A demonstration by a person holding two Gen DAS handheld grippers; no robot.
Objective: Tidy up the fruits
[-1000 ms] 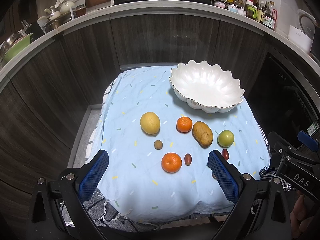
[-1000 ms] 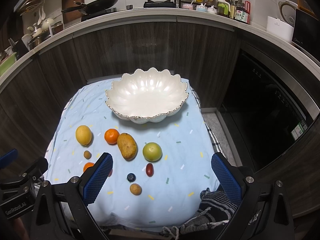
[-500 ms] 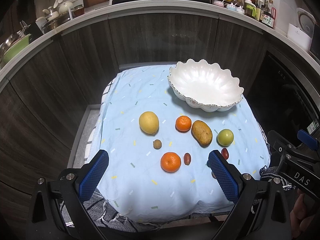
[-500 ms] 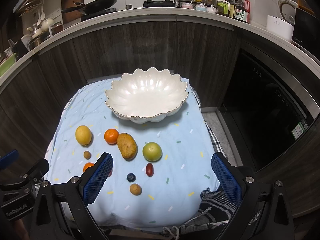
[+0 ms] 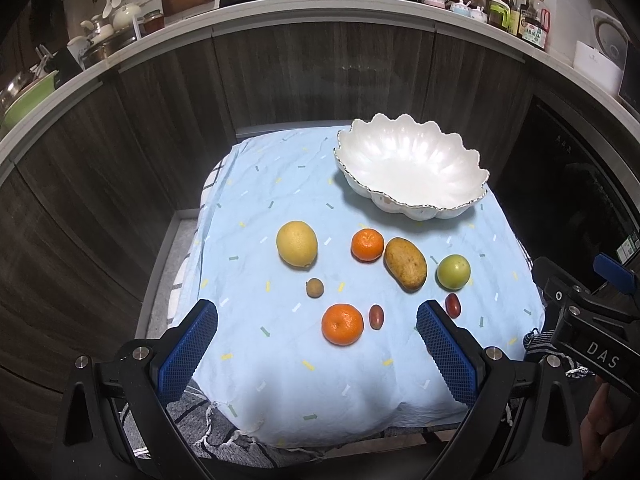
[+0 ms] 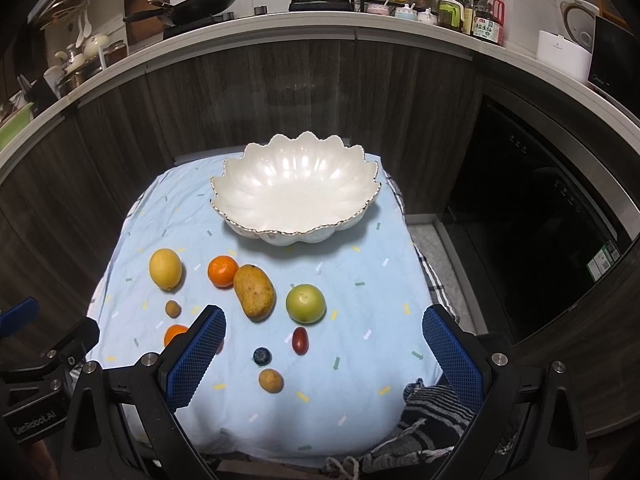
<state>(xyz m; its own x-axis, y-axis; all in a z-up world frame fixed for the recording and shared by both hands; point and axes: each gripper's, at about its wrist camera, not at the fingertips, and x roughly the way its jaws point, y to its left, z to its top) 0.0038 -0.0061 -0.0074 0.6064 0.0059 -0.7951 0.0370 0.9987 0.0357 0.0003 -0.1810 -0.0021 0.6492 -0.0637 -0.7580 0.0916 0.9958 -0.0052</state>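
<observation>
Both hand-held grippers, left (image 5: 316, 338) and right (image 6: 322, 338), hung wide open, empty. Fruit lay on the desk; bowl (image 6: 296, 196) empty behind. Advice: straddle the orange (image 5: 343, 324) squarely, close gently.

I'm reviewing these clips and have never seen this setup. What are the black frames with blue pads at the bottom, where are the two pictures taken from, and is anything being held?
No robot here: a person holds a two-finger gripper in each hand, each with a fisheye camera looking forward along its fingers. The blue pads are the fingertips. One picture is from the left gripper, the other from the right gripper. Each view also catches the other gripper at its edge.

Both grippers are open and hold nothing. On the blue cloth stands an empty white bowl. In front of it lie a lemon, two oranges, a mango, a green fruit and some small fruits, including a blueberry.
</observation>
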